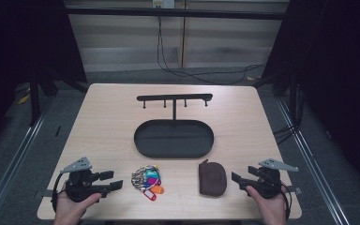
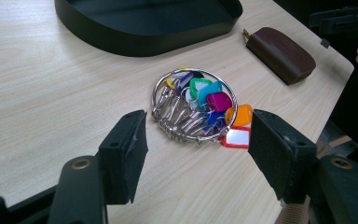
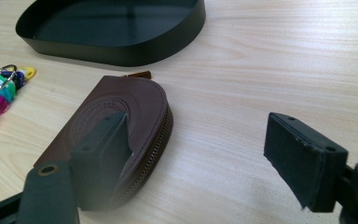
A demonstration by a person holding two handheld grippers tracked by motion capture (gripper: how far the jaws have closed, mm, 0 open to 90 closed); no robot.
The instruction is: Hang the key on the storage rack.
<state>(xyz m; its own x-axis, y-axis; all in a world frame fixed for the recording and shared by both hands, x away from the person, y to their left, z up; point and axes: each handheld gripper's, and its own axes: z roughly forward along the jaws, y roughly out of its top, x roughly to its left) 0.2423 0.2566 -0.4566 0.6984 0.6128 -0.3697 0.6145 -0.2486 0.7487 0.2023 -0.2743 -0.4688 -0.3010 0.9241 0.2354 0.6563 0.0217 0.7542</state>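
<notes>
From above, the wooden counter [image 1: 108, 117] carries one black oval tray [image 1: 174, 138] with a four-peg rack [image 1: 174, 98], one key bunch [image 1: 147, 181] and one brown zip pouch [image 1: 212, 178], between the left tool [image 1: 111, 180] and right tool [image 1: 236, 179].

Left gripper view: the jaws stand apart, empty, with the key bunch [image 2: 198, 106] just beyond them.

Right gripper view: the jaws stand apart beside the pouch [image 3: 116, 126]; its embossed round stamp is unreadable.

A pale wood-grain table [image 1: 108, 117] with a smooth matt top was seen. The black oval metal tray [image 2: 121, 44] looked matt. The key ring [image 2: 196, 105] was shiny metal with glossy coloured plastic tags; the brown leather zip pouch [image 3: 121, 107] was embossed, faintly sheened.
</notes>
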